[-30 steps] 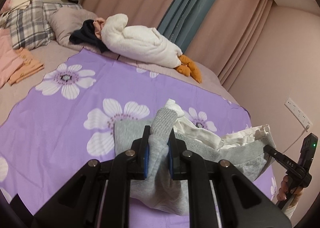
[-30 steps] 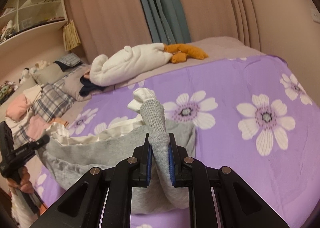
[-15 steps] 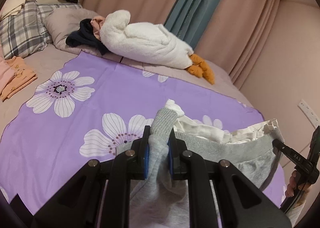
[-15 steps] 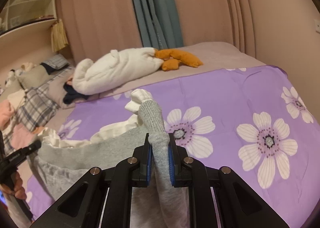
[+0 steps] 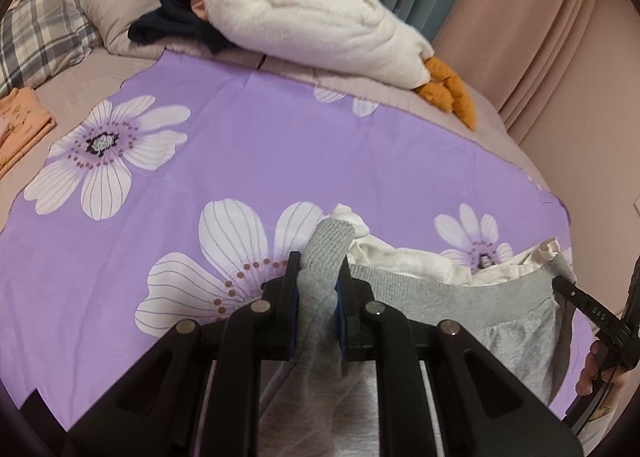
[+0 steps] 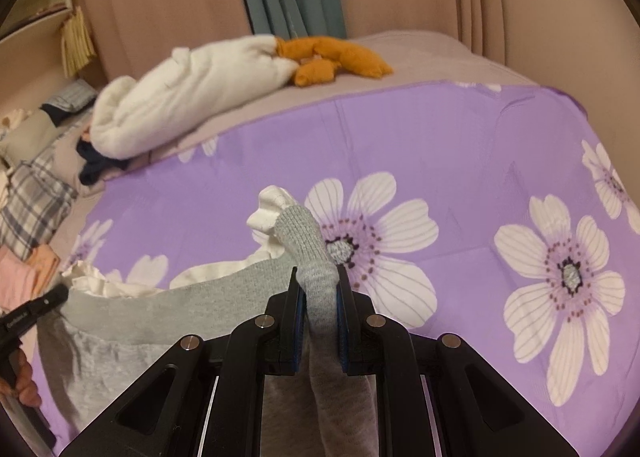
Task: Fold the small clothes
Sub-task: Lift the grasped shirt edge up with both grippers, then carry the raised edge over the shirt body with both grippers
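Note:
A small grey garment (image 5: pixel 448 297) with a ribbed band and white ruffled lining hangs stretched between both grippers over a purple flowered sheet (image 5: pixel 240 145). My left gripper (image 5: pixel 318 277) is shut on one ribbed corner, which pokes up past the pads. My right gripper (image 6: pixel 318 277) is shut on the other ribbed corner of the grey garment (image 6: pixel 160 309), where a white frill (image 6: pixel 268 209) sticks out. The body of the garment droops below and is partly hidden by the gripper frames. Each view catches the other gripper's black tip at its edge, held by a hand (image 5: pixel 600 369).
A large white plush toy (image 5: pixel 312 17) with orange feet (image 5: pixel 448 89) lies across the far side of the bed. Plaid pillows (image 5: pixel 36 25) and dark clothing (image 5: pixel 168 25) sit at the head. Folded orange clothes (image 5: pixel 20 125) lie at the left. Pink curtains back the bed.
Both grippers have carried the grey garment forward over the sheet and lower, tilting further down. The plush toy and flowers now look nearer. Both grips are unchanged.

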Motion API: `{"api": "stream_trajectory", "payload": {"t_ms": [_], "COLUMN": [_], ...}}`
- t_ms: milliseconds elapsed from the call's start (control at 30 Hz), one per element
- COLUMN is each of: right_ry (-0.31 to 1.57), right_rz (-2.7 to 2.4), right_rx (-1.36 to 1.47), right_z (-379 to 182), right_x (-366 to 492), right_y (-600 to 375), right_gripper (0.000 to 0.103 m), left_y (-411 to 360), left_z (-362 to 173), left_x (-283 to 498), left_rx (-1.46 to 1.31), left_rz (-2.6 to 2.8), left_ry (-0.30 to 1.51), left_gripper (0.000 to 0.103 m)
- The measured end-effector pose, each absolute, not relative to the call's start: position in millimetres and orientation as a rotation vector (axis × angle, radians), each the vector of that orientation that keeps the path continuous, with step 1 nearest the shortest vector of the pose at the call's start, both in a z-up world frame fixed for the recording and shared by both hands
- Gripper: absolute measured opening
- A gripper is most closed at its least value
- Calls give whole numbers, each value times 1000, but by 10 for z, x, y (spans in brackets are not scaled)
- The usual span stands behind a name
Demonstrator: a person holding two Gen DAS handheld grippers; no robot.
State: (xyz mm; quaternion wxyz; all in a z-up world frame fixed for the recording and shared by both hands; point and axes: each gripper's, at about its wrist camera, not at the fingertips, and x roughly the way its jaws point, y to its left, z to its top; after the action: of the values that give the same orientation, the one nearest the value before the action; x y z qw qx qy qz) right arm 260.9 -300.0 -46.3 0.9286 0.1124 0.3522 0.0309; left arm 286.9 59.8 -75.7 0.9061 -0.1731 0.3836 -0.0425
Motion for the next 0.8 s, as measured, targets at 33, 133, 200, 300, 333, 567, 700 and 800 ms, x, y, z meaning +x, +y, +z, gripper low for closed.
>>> {"api": "stream_trajectory", "payload": {"t_ms": [33, 133, 200, 300, 333, 567, 700, 800], "right_ry": [733, 761, 775, 797, 806, 860, 882, 894], "right_rz": [62, 61, 53, 30, 25, -13, -28, -36], "right_rx": [234, 250, 253, 240, 237, 238, 219, 225], "right_z": [-505, -607, -661, -755, -790, -991, -1064, -1114], "right_x": [2646, 2750, 2806, 2862, 2875, 2980, 3007, 3020], "right_y": [-3005, -3024, -3031, -3031, -3027, -3077, -3065, -3075], "right_gripper": [14, 14, 14, 13, 13, 12, 12, 12], "left_y": [597, 588, 567, 555, 556, 579, 613, 642], "left_z": [-784, -881, -950, -1056, -1080, -1302, -1381, -1420], "left_x": [2900, 2977, 3029, 3097, 3115, 3231, 3261, 3274], "left_rx": [-355, -342, -317, -305, -301, -288, -302, -306], "left_rz": [-84, -69, -51, -36, -30, -3, 4, 13], "left_ry": [799, 818, 830, 855, 860, 923, 945, 952], "left_gripper": [14, 14, 14, 14, 15, 16, 17, 17]}}
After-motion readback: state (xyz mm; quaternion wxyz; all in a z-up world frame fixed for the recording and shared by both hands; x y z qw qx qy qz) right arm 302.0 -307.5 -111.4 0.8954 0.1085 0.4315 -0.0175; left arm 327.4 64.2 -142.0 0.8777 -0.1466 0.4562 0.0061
